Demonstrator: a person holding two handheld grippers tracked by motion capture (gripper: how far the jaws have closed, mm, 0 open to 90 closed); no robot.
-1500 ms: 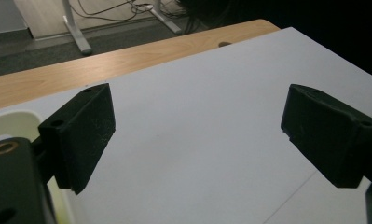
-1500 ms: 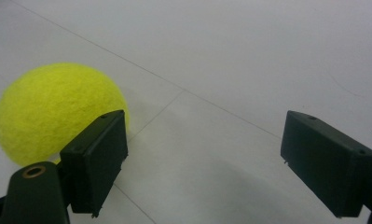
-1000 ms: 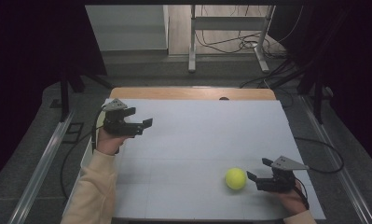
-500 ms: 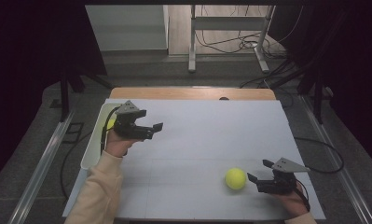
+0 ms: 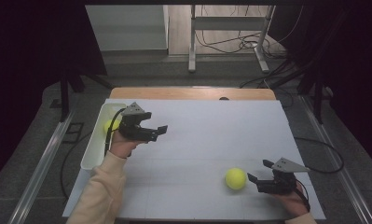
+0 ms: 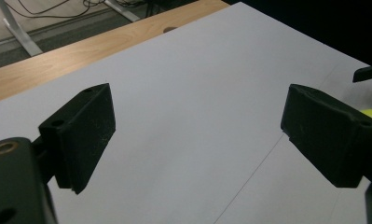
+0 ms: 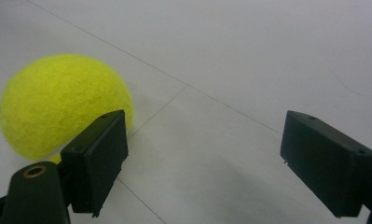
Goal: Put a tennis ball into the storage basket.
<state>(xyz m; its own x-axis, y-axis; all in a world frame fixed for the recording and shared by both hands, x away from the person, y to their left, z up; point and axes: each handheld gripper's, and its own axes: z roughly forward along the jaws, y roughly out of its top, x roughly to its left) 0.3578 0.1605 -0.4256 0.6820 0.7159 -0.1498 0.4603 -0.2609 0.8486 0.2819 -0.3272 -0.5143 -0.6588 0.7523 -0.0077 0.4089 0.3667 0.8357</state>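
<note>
1. The left gripper (image 5: pixel 158 131) hangs above the white table (image 5: pixel 211 135) with its jaws spread wide and nothing between them.
2. Behind it, a white bin (image 5: pixel 96 150) at the table's edge holds a yellow ball (image 5: pixel 110 125).
3. The right gripper (image 5: pixel 258 173) sits low with its jaws spread apart.
4. A tennis ball (image 7: pixel 58 105) lies on the table just outside its left finger (image 7: pixel 99 156), not between the fingers.
</note>
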